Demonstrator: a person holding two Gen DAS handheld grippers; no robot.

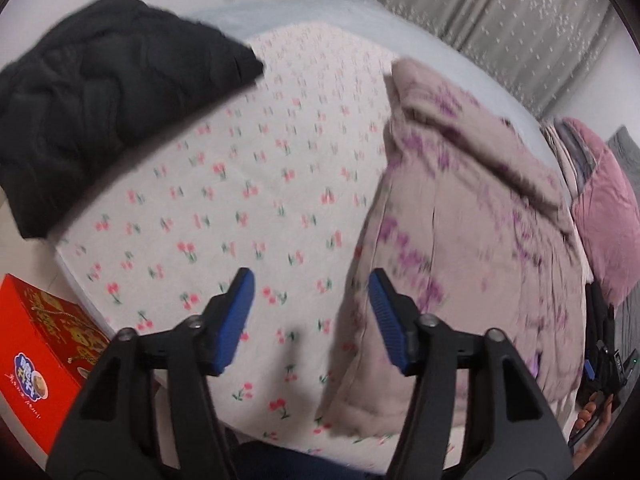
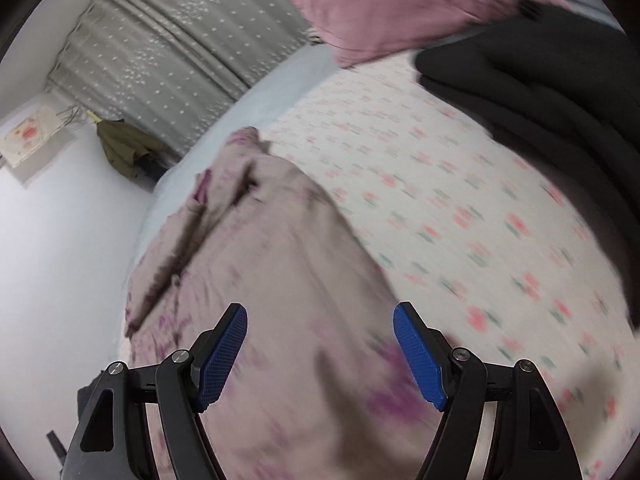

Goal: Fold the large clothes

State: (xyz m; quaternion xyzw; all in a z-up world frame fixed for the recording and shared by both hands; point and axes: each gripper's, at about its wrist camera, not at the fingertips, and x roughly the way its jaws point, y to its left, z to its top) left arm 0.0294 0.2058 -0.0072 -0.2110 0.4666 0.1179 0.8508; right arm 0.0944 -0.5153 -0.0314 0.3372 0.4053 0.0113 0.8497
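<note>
A large pale pink padded garment with purple print point(image 1: 460, 240) lies on a bed with a white cherry-print sheet point(image 1: 240, 184). It fills the right half of the left wrist view and also shows in the right wrist view point(image 2: 260, 280). My left gripper point(image 1: 311, 288) is open and empty above the sheet, just left of the garment's edge. My right gripper point(image 2: 320, 320) is open and empty above the garment's near part. The right wrist view is blurred.
A black knitted garment point(image 1: 100, 100) lies at the bed's far left and also shows in the right wrist view point(image 2: 540, 92). A pink pillow point(image 2: 400, 4) lies at the bed's head. A red box point(image 1: 36, 352) sits beside the bed. Grey curtains point(image 2: 180, 40) hang behind.
</note>
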